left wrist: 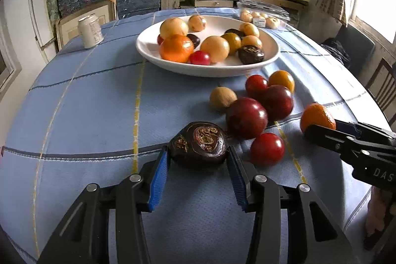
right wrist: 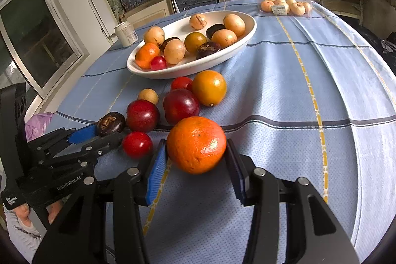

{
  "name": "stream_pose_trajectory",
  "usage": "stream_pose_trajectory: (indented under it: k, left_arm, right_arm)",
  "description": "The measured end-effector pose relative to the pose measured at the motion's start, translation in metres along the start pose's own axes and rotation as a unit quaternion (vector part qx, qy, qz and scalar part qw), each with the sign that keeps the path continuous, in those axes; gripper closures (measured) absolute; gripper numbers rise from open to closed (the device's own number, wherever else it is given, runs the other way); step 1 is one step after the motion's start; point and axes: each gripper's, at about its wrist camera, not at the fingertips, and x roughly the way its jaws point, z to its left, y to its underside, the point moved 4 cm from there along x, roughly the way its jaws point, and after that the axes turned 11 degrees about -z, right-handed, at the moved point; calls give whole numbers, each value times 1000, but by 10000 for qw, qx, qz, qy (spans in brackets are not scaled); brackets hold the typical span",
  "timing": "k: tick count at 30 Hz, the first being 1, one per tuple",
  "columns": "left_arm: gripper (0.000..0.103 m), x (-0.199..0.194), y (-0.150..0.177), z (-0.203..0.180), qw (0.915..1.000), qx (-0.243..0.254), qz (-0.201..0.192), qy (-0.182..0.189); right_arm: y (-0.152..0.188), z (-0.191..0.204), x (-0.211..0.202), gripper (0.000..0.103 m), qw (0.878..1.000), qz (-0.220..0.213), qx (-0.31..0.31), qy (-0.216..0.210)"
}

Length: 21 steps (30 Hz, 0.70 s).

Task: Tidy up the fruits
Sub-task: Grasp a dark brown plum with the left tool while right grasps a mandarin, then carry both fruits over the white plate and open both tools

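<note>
My left gripper (left wrist: 197,152) is shut on a dark purple wrinkled fruit (left wrist: 198,146) that rests on the blue cloth, a blue pad against each side. The right wrist view shows that same gripper (right wrist: 109,131) and fruit (right wrist: 110,122) at the left. The pads of my right gripper (right wrist: 195,149) press both sides of a big orange (right wrist: 196,144) on the cloth; in the left wrist view this gripper (left wrist: 321,126) and orange (left wrist: 318,116) are at the right. Between them lie loose red plums (left wrist: 246,118), small red fruits (left wrist: 267,149), a yellow one (left wrist: 282,79) and a tan one (left wrist: 222,98). The white plate (left wrist: 198,71) behind holds several fruits.
A drinks can (left wrist: 90,31) stands at the far left of the table. A clear plastic box of pale fruit (left wrist: 262,19) sits at the far right edge. Stacked shelves fill the back wall. A chair (left wrist: 381,83) stands to the right. A person's hand (right wrist: 22,214) holds the left gripper.
</note>
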Motion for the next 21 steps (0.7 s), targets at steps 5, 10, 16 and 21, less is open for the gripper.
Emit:
stream_pose_trajectory:
  k: [5, 10, 16, 21]
  left_arm:
    - [56, 0, -2, 4, 9999, -72, -28, -83]
    - [56, -10, -32, 10, 9991, -384, -192, 37]
    - [56, -29, -113, 24, 9946, -592, -851, -57]
    - [56, -21, -162, 33, 9905, -634, -1159, -382]
  right_arm:
    - [-2, 0, -3, 57, 10000, -57, 56, -33]
    - [-30, -4, -19, 57, 9985, -398, 337, -168]
    - [-117, 10, -52, 57, 9921, -1233, 173, -151]
    - [-172, 24, -53, 57, 9851, -1718, -21, -59]
